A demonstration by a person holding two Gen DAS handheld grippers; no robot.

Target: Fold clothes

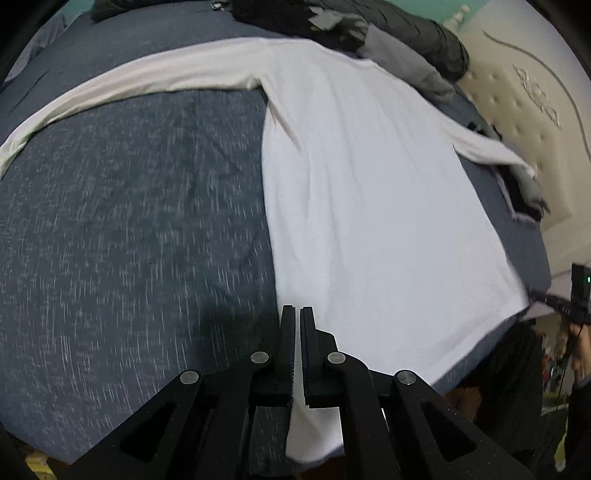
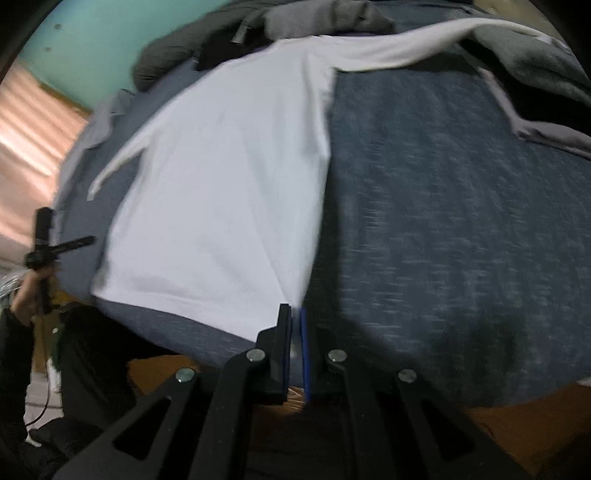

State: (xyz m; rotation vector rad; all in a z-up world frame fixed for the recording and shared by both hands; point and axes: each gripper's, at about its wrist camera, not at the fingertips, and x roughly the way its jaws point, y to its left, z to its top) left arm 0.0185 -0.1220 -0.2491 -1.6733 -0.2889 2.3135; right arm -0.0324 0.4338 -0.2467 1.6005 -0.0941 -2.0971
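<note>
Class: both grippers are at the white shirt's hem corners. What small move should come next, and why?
Probably lift both hem corners and carry them toward the collar: the white long-sleeved shirt lies flat on the blue bedspread, with the left gripper and right gripper shut on its hem.

Left wrist view: your left gripper (image 1: 297, 314) sits closed at the near hem of the white shirt (image 1: 369, 206).

Jaws nearly together, thin slit between the pads; shirt fabric runs under and between the fingers (image 1: 286, 339) at the bottom left corner, so you're pinching cloth there. Shirt lies flat on the blue bedspread (image 1: 129, 221), body running away from you. One sleeve (image 1: 122, 88) stretches far left across the spread, the other sleeve (image 1: 495, 151) points right toward the cream headboard (image 1: 524, 110). Dark clothes pile (image 1: 369, 29) at the far edge, touching the shirt's shoulder. Your right gripper (image 1: 565, 306) shows at the right edge, by the shirt's other hem corner. View is slightly motion-blurred.
</note>
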